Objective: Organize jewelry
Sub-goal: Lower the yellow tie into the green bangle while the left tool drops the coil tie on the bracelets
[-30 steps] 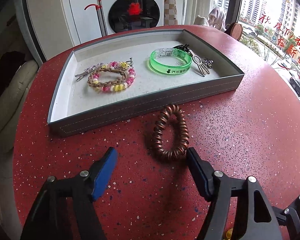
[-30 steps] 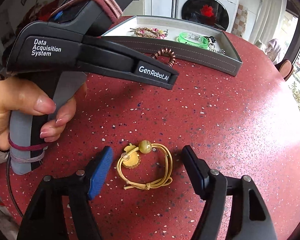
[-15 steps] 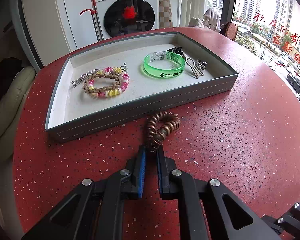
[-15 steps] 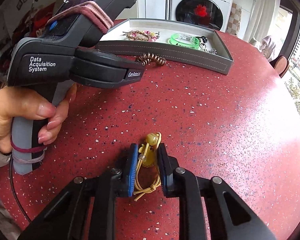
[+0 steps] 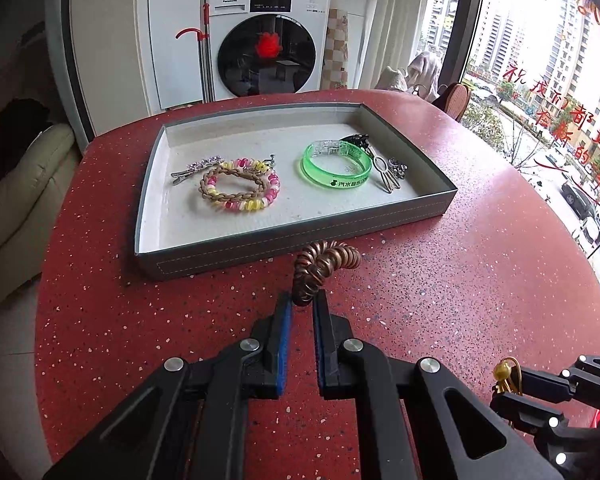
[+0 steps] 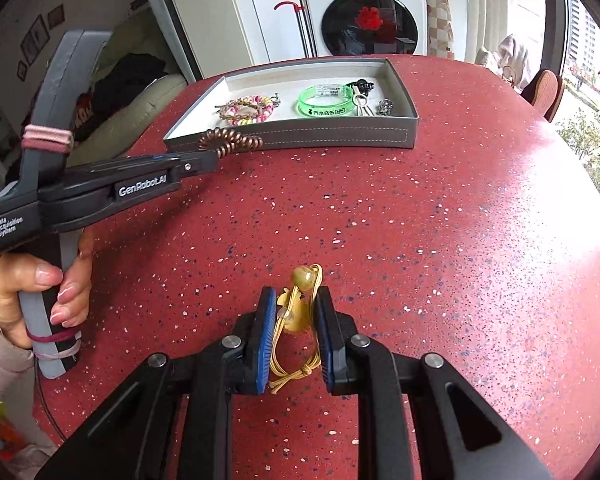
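My left gripper [image 5: 302, 303] is shut on a copper spiral hair tie [image 5: 323, 266] and holds it lifted just in front of the grey tray [image 5: 300, 236]; it also shows in the right wrist view [image 6: 230, 143]. My right gripper [image 6: 295, 306] is shut on a yellow cord bracelet with a bead [image 6: 296, 312], raised above the red table [image 6: 420, 220]; it shows at the lower right of the left wrist view [image 5: 507, 376]. The tray [image 6: 324, 136] holds a braided and beaded bracelet [image 5: 239, 186], a green wristband [image 5: 336, 166], a silver hair clip [image 5: 196, 169] and metal clips [image 5: 388, 172].
The round red speckled table [image 5: 460, 280] ends at a window on the right. A washing machine [image 5: 266, 40] stands behind the table. A cream sofa [image 5: 16, 200] is at the left. The hand holding the left gripper [image 6: 44, 292] is at the left of the right wrist view.
Both grippers closed from wide open: the left on the copper hair tie, the right on the yellow bracelet. Both have since risen from the table with their items.
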A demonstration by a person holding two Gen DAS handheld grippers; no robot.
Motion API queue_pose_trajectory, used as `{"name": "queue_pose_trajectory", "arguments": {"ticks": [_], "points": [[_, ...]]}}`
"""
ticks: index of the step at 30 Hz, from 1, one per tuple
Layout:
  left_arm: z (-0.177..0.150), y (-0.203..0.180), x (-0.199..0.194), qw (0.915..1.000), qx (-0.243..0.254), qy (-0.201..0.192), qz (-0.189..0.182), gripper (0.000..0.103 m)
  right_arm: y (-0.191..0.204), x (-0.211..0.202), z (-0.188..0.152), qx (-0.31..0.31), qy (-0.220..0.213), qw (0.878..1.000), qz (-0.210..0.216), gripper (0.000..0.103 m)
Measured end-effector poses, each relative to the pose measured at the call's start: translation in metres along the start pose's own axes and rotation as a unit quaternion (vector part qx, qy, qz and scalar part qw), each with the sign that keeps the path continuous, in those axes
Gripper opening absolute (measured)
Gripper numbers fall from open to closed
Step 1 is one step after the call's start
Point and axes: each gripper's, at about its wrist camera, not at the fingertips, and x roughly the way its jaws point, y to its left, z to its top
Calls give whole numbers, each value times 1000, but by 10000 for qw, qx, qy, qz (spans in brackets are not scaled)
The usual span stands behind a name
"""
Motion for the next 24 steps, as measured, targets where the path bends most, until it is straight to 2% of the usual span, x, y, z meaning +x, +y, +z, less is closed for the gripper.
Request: {"name": "queue_pose_trajectory", "arguments": {"ticks": [10, 17, 24], "points": [[10, 8, -20, 9996, -96, -241, -87, 29, -26, -20, 21, 363, -270, 9989, 142, 22], [22, 18, -29, 9989, -172, -428, -55, 29, -37, -21, 52, 391, -337, 9985, 185, 22], [40, 31, -21, 9985, -288, -475, 36, 29, -37, -19, 89, 293, -442, 9983, 239, 22]]}}
